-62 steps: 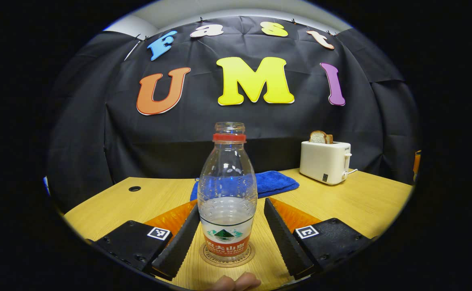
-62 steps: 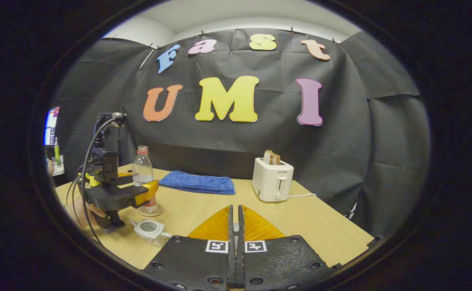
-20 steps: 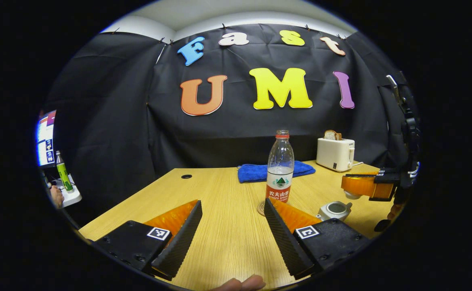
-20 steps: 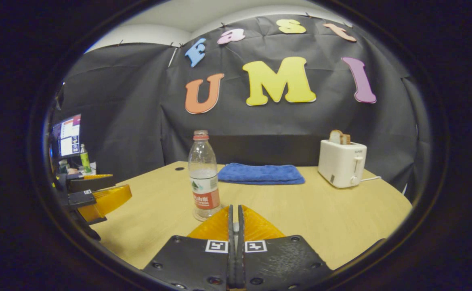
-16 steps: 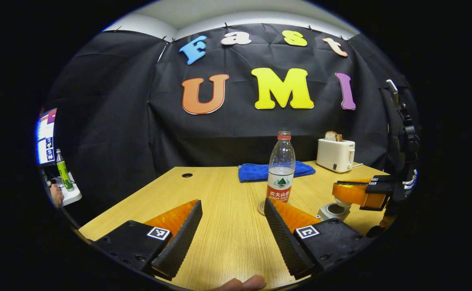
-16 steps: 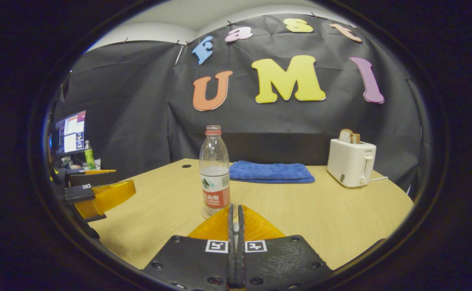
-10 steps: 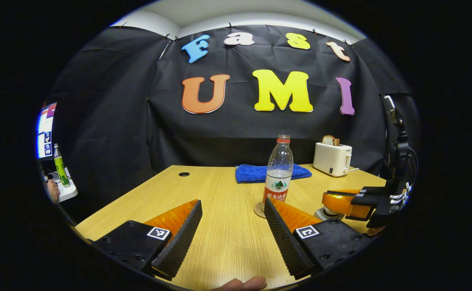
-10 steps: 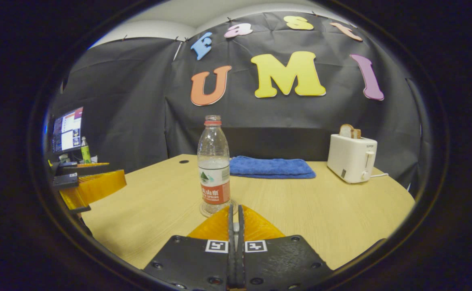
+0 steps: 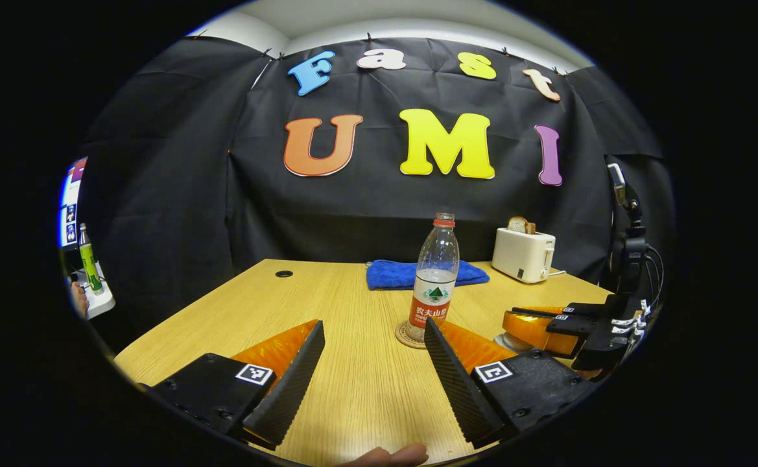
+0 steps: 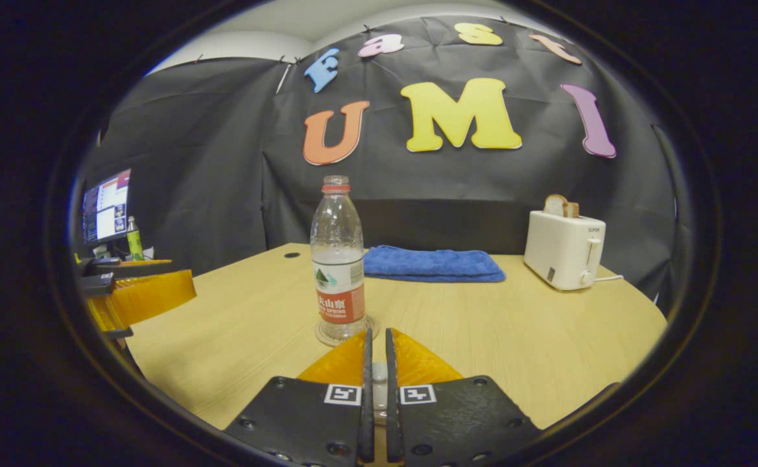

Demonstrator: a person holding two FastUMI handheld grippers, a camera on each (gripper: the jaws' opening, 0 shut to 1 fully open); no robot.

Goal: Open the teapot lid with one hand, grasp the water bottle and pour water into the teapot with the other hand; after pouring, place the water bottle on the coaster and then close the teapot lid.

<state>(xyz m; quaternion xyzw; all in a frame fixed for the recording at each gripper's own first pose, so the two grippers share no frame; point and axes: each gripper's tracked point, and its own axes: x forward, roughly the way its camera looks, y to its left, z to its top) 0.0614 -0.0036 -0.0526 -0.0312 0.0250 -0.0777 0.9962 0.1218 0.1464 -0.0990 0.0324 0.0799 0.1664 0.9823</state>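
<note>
The water bottle (image 9: 434,279) stands upright and uncapped on the round coaster (image 9: 404,337), just beyond my left gripper (image 9: 372,324), which is open and holds nothing. In the right gripper view the bottle (image 10: 338,259) stands a little ahead and left of my right gripper (image 10: 377,334). Its fingers are parted by a narrow gap with the pale teapot lid (image 10: 377,389) between them. From the left gripper view the right gripper (image 9: 507,323) sits low over the white teapot (image 9: 502,339), which it mostly hides.
A blue towel (image 10: 434,264) and a white toaster (image 10: 565,250) with bread stand at the back of the wooden table (image 10: 515,324). The left gripper (image 10: 181,277) hovers at the table's left edge. A monitor (image 10: 105,206) and a green bottle sit off to the left.
The right gripper has lowered the lid onto the teapot, and its fingers have parted slightly. The left gripper, having let go of the bottle on the coaster, has drawn back from it.
</note>
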